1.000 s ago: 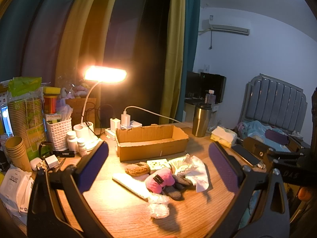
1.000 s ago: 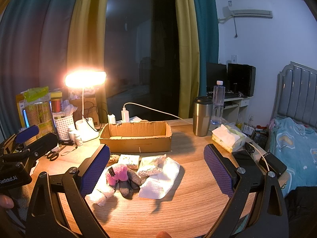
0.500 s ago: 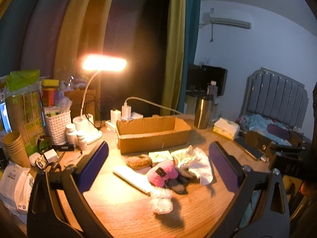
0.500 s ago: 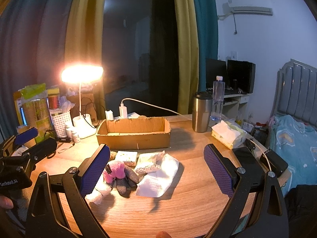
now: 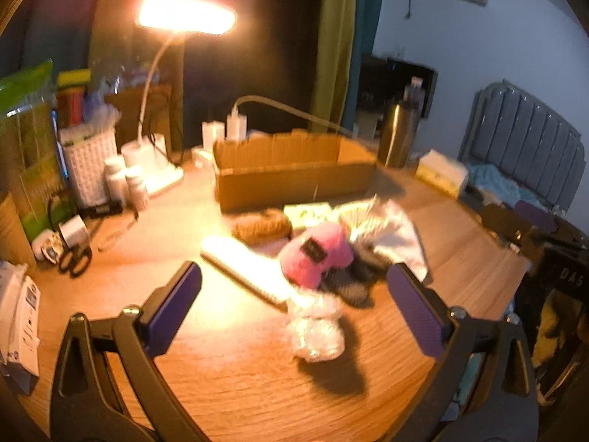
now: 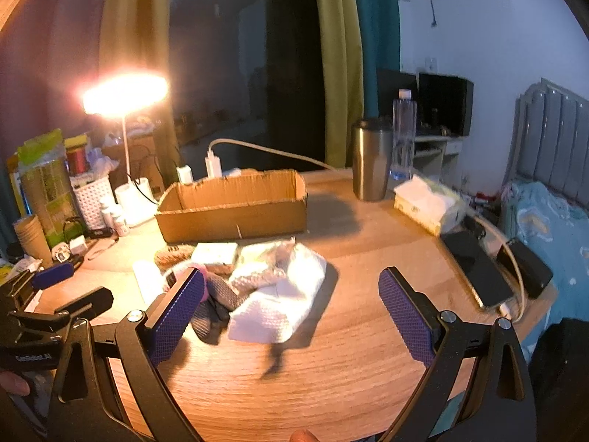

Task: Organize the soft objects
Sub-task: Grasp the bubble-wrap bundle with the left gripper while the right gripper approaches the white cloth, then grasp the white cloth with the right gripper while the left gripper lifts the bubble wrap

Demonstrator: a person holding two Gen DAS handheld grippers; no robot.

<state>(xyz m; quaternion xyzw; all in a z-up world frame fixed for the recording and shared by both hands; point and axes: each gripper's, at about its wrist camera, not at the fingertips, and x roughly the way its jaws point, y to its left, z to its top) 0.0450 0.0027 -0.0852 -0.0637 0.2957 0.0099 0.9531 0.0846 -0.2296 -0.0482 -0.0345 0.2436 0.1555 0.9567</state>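
On the wooden surface point(image 6: 331, 368), in front of one open cardboard box point(image 6: 235, 217), lies a loose pile of soft items. Nothing from the pile is visible inside the box from either view; its floor is only partly visible. Judgement: the task stands at its start, with every soft item left to sort and, presumably, to be placed in the box.

Tool state: the left tool point(image 5: 294, 309) stands with its fingers spread wide and empty, above the surface just short of the pile. The right tool point(image 6: 291, 316) is likewise spread wide and empty, with the pile between and beyond its pads. Neither touches any item.

Count of the pile, as far as blur allows:
- one pink plush item point(image 5: 316, 254) with a dark label;
- one dark grey mesh item point(image 6: 217, 305), partly under the plush;
- one white quilted cloth point(image 6: 279, 305);
- one clear crinkled plastic wad point(image 5: 316, 331), nearest the left tool;
- one brown woolly pad point(image 5: 263, 224);
- one pale square pad point(image 6: 215, 254);
- one flat white strip point(image 5: 243, 269);
- one silvery crinkled packet point(image 6: 261, 272).

Items overlap; a further piece could be hidden beneath.
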